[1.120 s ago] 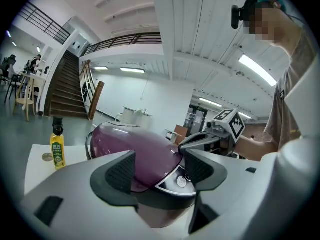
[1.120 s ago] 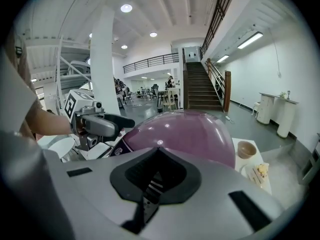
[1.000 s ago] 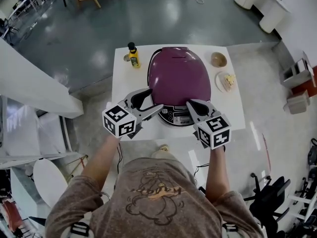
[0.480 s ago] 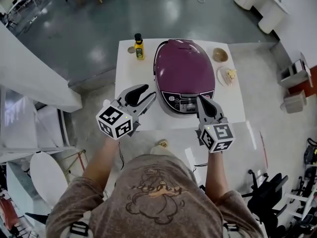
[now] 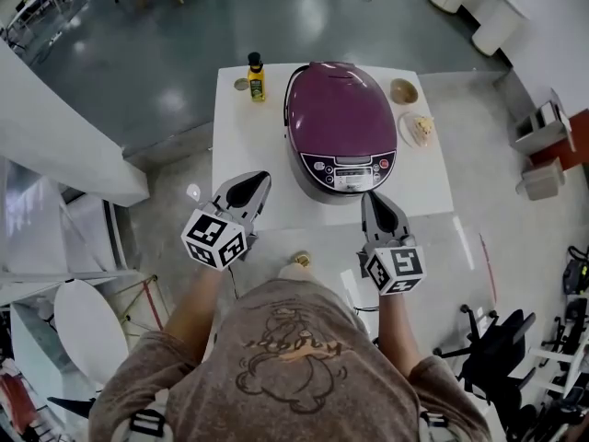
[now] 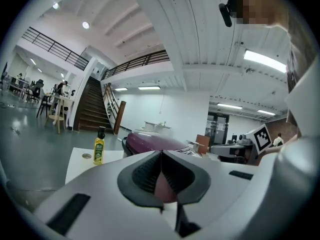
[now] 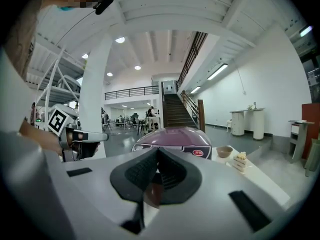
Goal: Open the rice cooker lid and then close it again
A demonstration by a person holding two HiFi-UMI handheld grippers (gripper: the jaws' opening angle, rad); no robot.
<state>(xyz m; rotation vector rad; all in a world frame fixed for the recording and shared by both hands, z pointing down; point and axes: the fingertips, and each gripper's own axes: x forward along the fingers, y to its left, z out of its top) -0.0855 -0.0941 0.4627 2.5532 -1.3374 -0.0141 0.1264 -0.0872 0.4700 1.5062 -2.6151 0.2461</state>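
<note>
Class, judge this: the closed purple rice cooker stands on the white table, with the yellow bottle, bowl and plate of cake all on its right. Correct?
No. The head view shows the yellow bottle on the left of the rice cooker. The cooker is closed on the white table, with the bowl and plate of cake on its right.

The rice cooker (image 5: 339, 122) had a glossy, smooth purple shell, probably plastic. The table (image 5: 244, 155) under it was matt white. Left of the rice cooker, a small bottle (image 5: 256, 78) looked shiny. The floor (image 5: 138, 53) beyond the rice cooker gleamed, polished.
</note>
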